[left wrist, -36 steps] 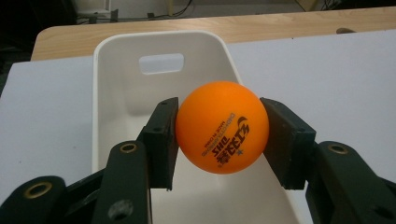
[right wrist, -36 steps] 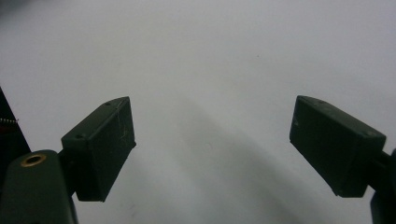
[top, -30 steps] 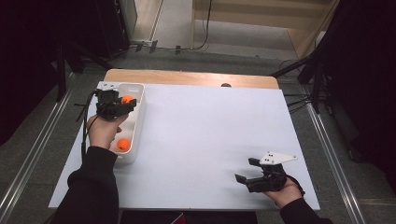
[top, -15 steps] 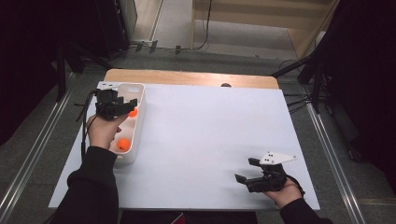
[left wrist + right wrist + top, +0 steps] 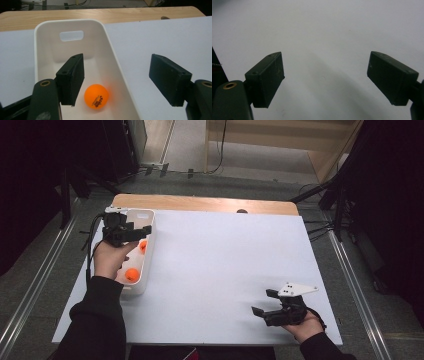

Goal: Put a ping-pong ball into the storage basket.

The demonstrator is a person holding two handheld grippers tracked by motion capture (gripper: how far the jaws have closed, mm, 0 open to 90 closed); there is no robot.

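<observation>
The left gripper point(image 5: 131, 233) hangs over the far end of a white plastic bin point(image 5: 150, 218) that sits along the left edge of the table point(image 5: 220, 260). Its jaws have just been opening and now stand apart with nothing clamped between them. In the left gripper view they straddle the bin's right wall point(image 5: 117, 67), one jaw inside the bin and the other out over the white tabletop.

An orange ping-pong ball point(image 5: 96, 96) with dark print on it lies loose on the bin floor, just beside the inner jaw and close to that right wall. From the high view this ball point(image 5: 143, 246) sits about midway along the bin, partly behind the hand, and a second orange ball point(image 5: 132, 274) rests nearer the bin's near end, well apart from the first.

The right gripper point(image 5: 272, 306) is held low near the table's near right corner, far from the bin. Its jaws are spread wide and empty, with bare white tabletop between them in the right gripper view. A strip of bare wood point(image 5: 200, 202) shows along the table's far edge.
</observation>
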